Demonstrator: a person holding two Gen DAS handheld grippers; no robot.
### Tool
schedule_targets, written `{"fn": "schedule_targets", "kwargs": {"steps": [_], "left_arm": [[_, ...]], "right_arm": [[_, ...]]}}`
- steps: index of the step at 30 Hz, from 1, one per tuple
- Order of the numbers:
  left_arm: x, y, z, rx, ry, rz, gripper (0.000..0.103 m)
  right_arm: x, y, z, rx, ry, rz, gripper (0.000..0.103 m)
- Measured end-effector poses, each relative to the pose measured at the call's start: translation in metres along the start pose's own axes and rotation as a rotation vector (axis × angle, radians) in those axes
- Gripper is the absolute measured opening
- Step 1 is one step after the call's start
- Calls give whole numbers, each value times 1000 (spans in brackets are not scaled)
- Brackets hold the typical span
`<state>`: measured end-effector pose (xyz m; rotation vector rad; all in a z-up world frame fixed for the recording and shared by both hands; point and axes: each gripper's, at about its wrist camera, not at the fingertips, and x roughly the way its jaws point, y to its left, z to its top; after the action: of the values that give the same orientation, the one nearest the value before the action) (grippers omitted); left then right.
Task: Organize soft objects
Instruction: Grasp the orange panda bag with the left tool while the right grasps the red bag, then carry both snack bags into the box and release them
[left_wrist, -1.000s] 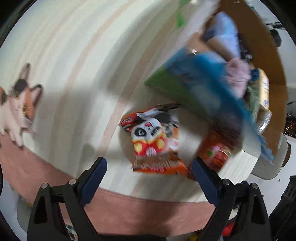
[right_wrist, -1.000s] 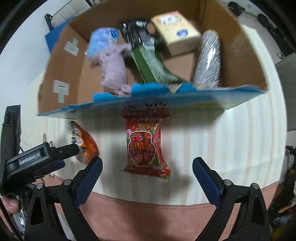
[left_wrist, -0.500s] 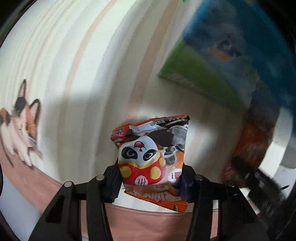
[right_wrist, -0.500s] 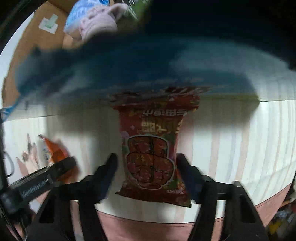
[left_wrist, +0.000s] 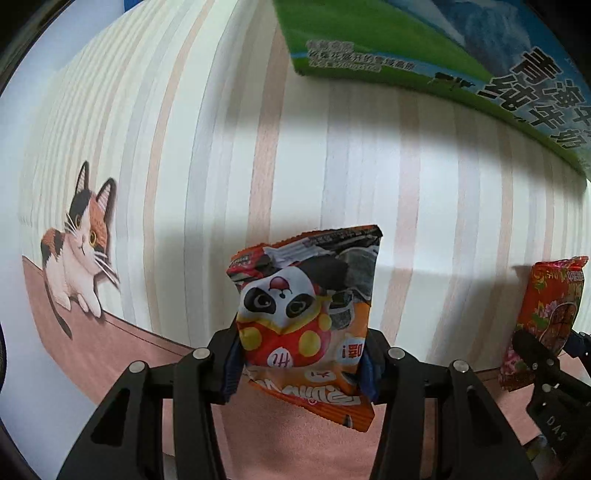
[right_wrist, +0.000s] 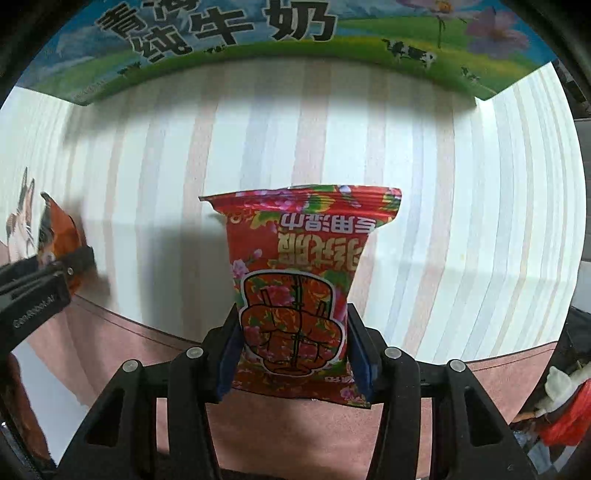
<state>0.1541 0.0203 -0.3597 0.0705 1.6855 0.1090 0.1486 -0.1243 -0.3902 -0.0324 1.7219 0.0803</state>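
My left gripper (left_wrist: 300, 360) is shut on an orange snack bag with a panda print (left_wrist: 306, 314), gripping its lower half on the striped tablecloth (left_wrist: 184, 147). My right gripper (right_wrist: 295, 350) is shut on a red flowered snack bag (right_wrist: 299, 288), which also shows at the right edge of the left wrist view (left_wrist: 546, 306). The orange bag and the left gripper show at the left edge of the right wrist view (right_wrist: 59, 236). The cardboard box's green and blue printed side (right_wrist: 258, 33) rises just behind both bags; its inside is hidden.
A printed cat (left_wrist: 77, 251) is on the cloth at the left. The cloth's pink border (right_wrist: 480, 373) runs along the near table edge. The box wall (left_wrist: 443, 55) blocks the far side. Red and white clutter (right_wrist: 561, 413) lies off the table at the lower right.
Both grippers dropped from above the box to the table and closed, the left on the orange panda bag and the right on the red bag. The box interior went out of view.
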Motion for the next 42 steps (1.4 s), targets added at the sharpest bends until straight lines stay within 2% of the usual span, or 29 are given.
{"fn": "schedule_targets", "kwargs": {"steps": [2,6,8,12,17,21,22,25,29,32,36,42], "left_arm": [[-6,-8,-4,0,2,-17,45],[-30,-19,-13,0,-14,-72,44],[-60,-23,-19,12,-49,-129,44],[-130,-31,-16,50,-149,-212,44],[-211,-21,27,93,-270,-277,44],[-234,-10,65,108,-297,-276,44],[-230,-1,77,112,-294,-274,44],[-221,4,117,117,-257,-256,44],[-183,3,161,139,-115,-254,44],[-154,-1,191,159,-1,-207,44],[-131,-4,215,187,62,-114,44],[-107,-5,238,199,139,-76,46]], "right_arm": [[0,5,1,-17,-5,-15,52],[-22,21,-2,-34,-24,56,49],[-48,19,-4,-37,-49,125,49],[-113,21,-4,-65,-146,209,49],[-194,4,22,-55,-275,277,49],[-240,-29,57,-28,-356,271,49],[-246,-27,69,-22,-370,263,49],[-252,-39,103,-1,-363,265,49],[-233,-36,144,22,-317,312,49],[-206,-26,165,55,-242,381,49],[-161,-8,182,122,-135,475,49],[-126,13,193,198,-69,534,49]]}}
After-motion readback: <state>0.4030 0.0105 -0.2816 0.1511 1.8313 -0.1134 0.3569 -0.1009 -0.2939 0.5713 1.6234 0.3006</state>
